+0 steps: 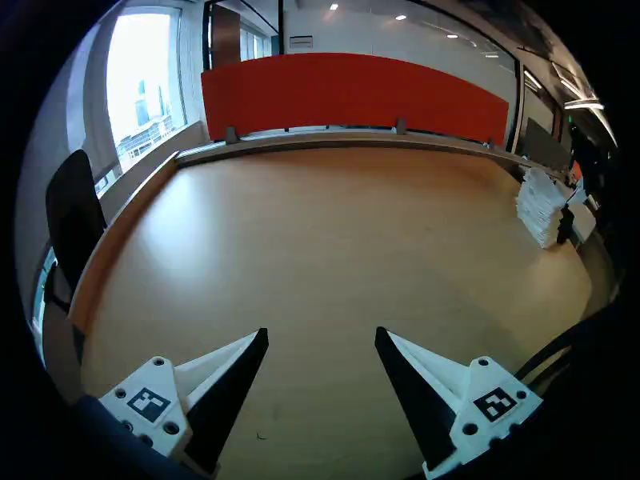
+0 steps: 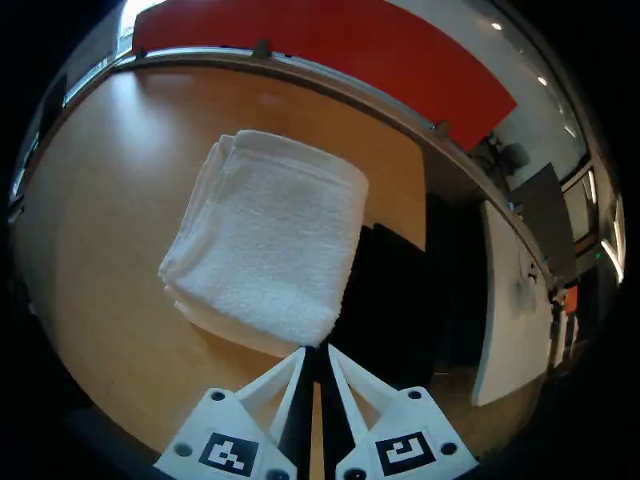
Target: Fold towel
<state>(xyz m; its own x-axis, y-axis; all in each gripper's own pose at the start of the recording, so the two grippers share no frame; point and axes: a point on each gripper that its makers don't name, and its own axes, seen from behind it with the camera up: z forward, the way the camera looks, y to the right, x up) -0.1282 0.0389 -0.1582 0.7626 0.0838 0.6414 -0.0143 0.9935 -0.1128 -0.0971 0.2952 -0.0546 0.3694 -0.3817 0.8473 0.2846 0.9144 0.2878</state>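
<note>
- The left gripper sits at the bottom of the left gripper view. Its jaws are spread wide, two white plastic wedges with black inner faces, and nothing is between them.
- The table is smooth, pale wood-grain laminate with a soft sheen, and it spreads across the middle of the frame.
- A long red partition panel with rounded ends stands along the table's far edge, near the top.
- A stack of folded white towels rests at the table's right edge.
- A black chair back shows at the left, below a bright window.
- In the right gripper view, the right gripper is at the bottom centre with its jaws pressed almost together.
- The towel fills the centre. It is white, nubbly terry, folded into a thick rectangle with layered edges at the left and bottom.
- The towel's near corner meets the jaw tips. I cannot tell whether any cloth is caught between them.
</note>
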